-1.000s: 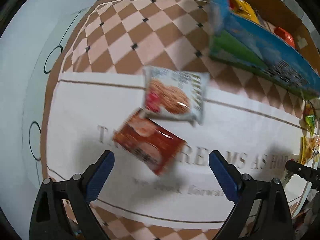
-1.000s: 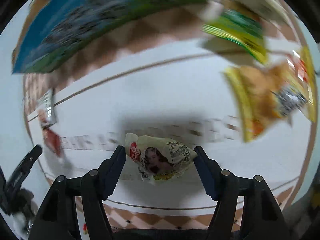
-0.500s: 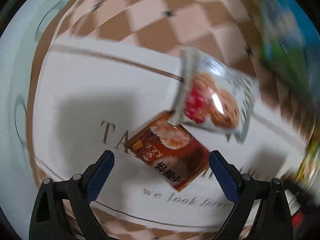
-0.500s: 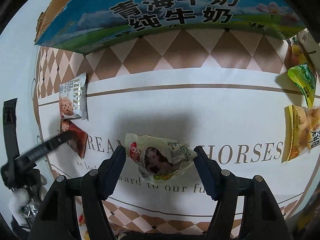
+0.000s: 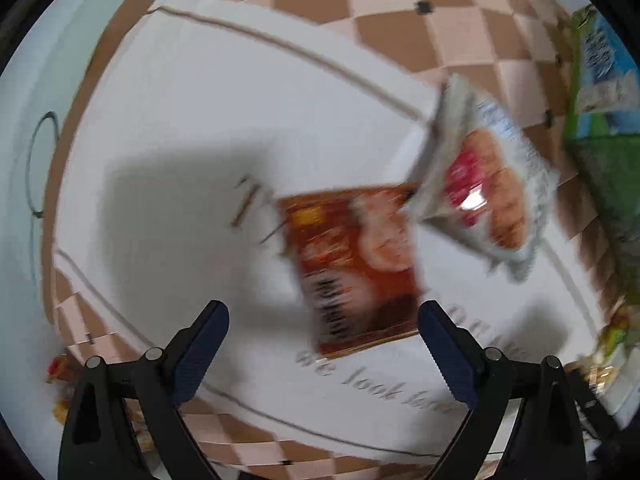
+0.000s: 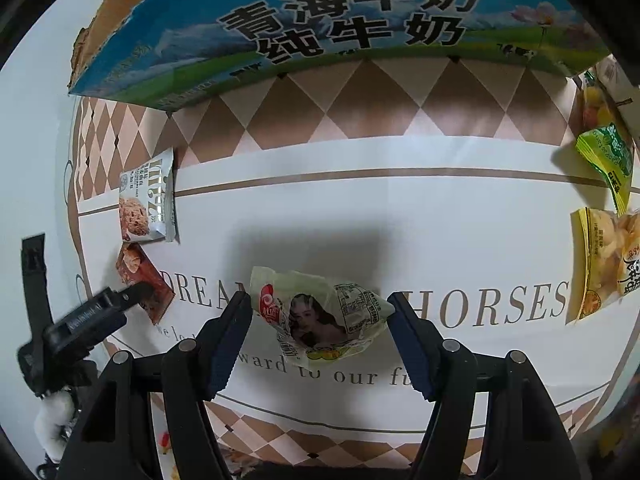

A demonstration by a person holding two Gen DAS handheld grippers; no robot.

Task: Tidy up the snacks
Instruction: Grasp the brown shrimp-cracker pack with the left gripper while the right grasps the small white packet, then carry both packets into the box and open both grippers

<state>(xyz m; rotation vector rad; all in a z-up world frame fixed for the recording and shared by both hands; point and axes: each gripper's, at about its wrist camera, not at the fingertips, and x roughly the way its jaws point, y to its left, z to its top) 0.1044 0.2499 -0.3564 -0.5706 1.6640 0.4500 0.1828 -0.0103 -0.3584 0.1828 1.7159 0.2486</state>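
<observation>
From your left wrist camera, the left gripper (image 5: 322,340) is spread wide with nothing between its fingers; the red-brown snack packet (image 5: 354,268) lies on the tablecloth (image 5: 180,120) just ahead of the fingertips, its far corner touching the blurred silver cookie packet (image 5: 486,184). From your right wrist camera, the right gripper (image 6: 320,324) is clenched on the pale yellow snack bag (image 6: 320,316), held above the tablecloth, with the red-brown packet well off to its left under your other gripper's tip.
</observation>
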